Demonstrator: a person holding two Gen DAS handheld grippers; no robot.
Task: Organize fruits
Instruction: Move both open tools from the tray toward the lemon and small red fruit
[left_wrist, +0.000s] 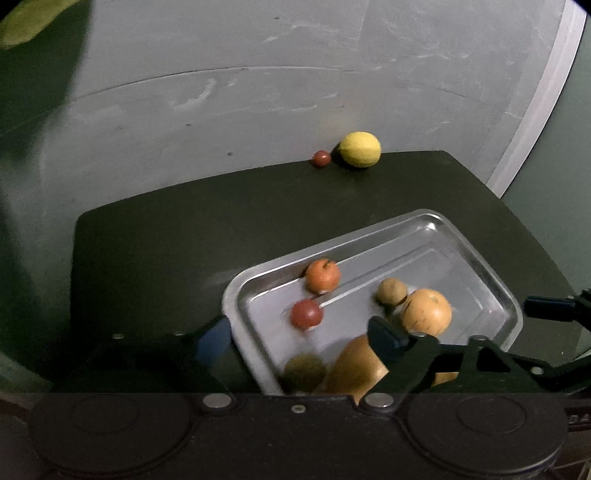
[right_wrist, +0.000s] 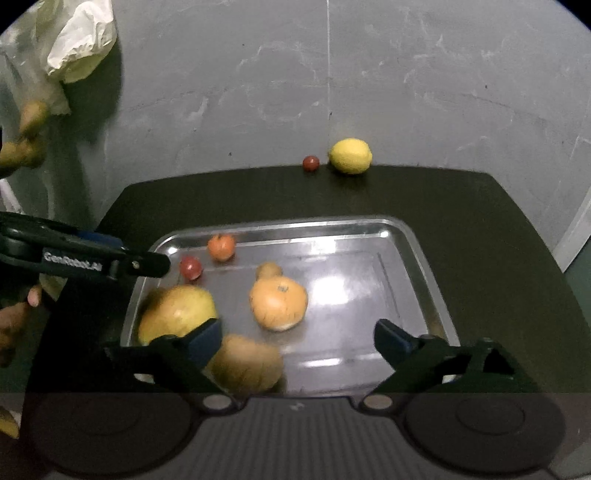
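both sets of fingers spread apart and empty, right gripper (right_wrist: 297, 341) low over the near end of the steel tray (right_wrist: 413, 236), left gripper (left_wrist: 297, 332) at its left rim. most fruit already in the tray. farther off, lemon (right_wrist: 350, 156) and small red fruit (right_wrist: 311, 163) side by side at the worktop's (right_wrist: 498, 229) back edge, lemon's long axis crosswise, straight ahead of the right fingers; right gripper probably better placed.
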